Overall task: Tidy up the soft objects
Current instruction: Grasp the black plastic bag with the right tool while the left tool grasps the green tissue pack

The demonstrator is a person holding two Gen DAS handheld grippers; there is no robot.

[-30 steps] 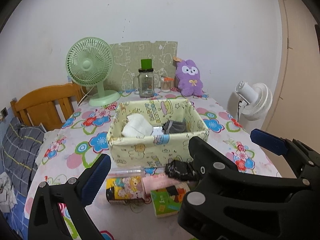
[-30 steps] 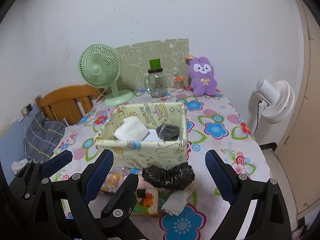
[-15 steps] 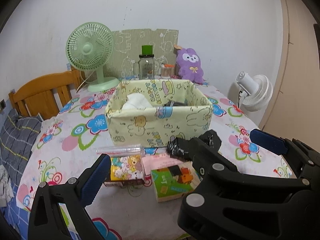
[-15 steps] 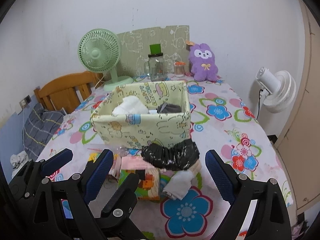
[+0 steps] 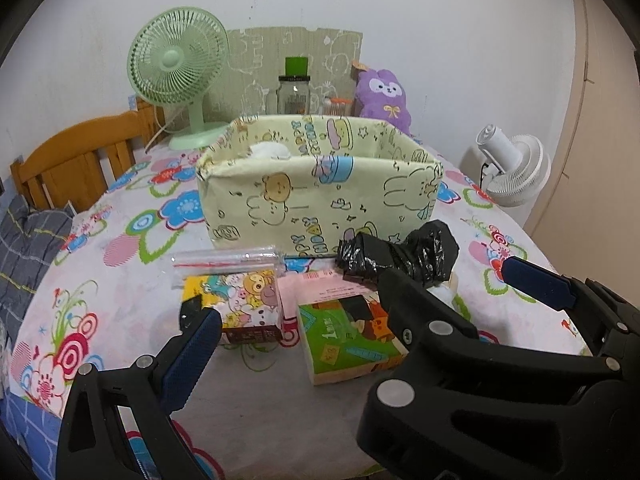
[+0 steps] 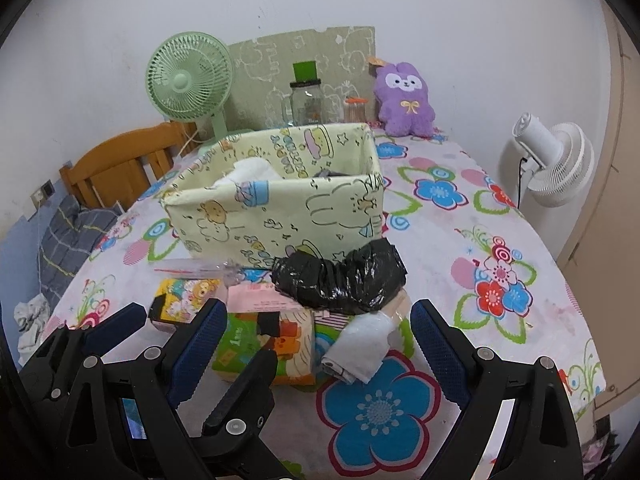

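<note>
Two grippers are hovering low over the near edge of the bench (image 6: 532, 216), which is covered in a flower-print cloth, and both are carrying nothing. The right gripper (image 6: 318, 340) is holding its blue-padded fingers (image 6: 434, 348) spread wide, framing the clutter ahead. The left gripper (image 5: 360, 300) is likewise gaping wide, one pad at lower left and the other far out at 3 o'clock in its own view.

Judging by the task, the step in hand is picking the next soft item for the pale-yellow cartoon-print fabric box (image 6: 280, 208), which is sitting at 12 o'clock from the pile and already holding a white cloth bundle (image 6: 252, 170) and something dark. The likeliest target is the crumpled black plastic-wrapped roll (image 6: 340, 276), lying on top of the green tissue pack (image 6: 264, 340), just in front of the box wall. A small white rolled cloth (image 6: 360, 344) is lying just below it, at about 5 o'clock from the roll.

The black roll's long axis is running across the right wrist view, roughly from 9 to 3 o'clock, with a slight sag in the middle; neither end reads as a front. To do this well, the right fingers should be closing across the roll's short width near its middle, coming from above, so the pads are not snagging the tissue pack or the pink packet (image 6: 256, 298) beneath. A gentle squeeze should suffice, since the wrapping looks slippery and compressible.
</note>
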